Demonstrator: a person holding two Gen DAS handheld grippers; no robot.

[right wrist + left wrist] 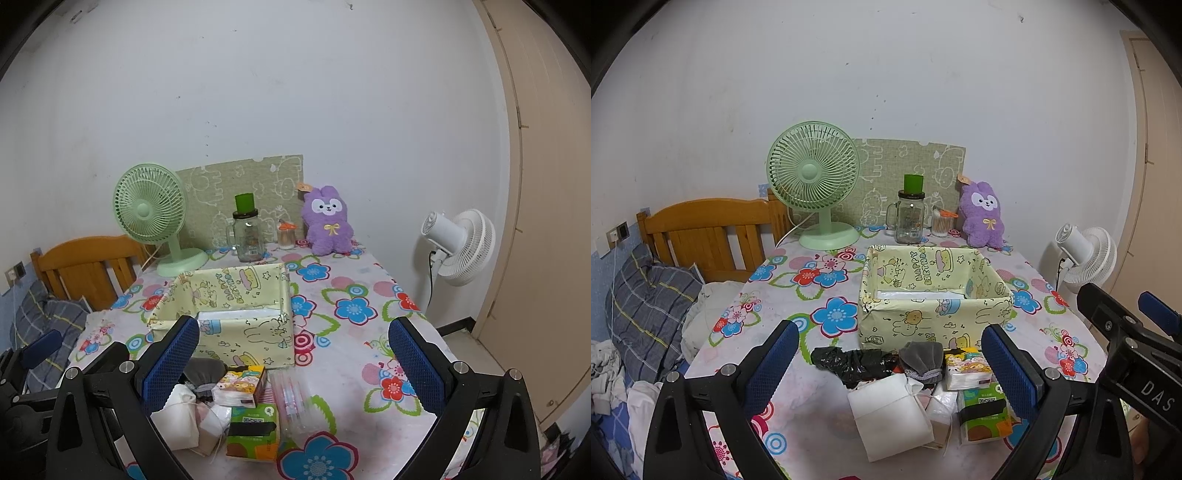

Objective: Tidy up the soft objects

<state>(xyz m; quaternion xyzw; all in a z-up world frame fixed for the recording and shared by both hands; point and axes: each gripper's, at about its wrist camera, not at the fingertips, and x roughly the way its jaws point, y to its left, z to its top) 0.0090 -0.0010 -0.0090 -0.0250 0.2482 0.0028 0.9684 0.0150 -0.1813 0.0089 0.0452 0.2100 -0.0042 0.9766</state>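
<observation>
both hand-held grippers are held wide apart and nothing is gripped: the left gripper (890,362) hovers over the pile, and the right gripper (293,360) is poised beside it, toward 3 o'clock.

judged from the layout, the task is barely begun. all the soft things are seen heaped at the near edge of the flower-print tablecloth (827,295), outside the box.

nearest in the left view lies a white drawstring cloth pouch (890,417). at 3 o'clock of it, a green printed tissue pack (984,415) with a dark band is seen, and behind that a cartoon-printed tissue pack (966,369) leans. at 12 o'clock of the pouch a grey velvet drawstring pouch (921,360) is slumped, and at 10 o'clock a crumpled black plastic bag (849,362) is spread. in the right view a clear plastic sleeve (291,402) lies just at 3 o'clock of the packs.

just behind the pile stands the pale yellow cartoon-wrapped open box (934,295); only a white liner is visible inside, so every piece appears left to be moved.

farthest back, at 1 o'clock, a purple plush bunny (984,214) is propped upright against the wall.
</observation>
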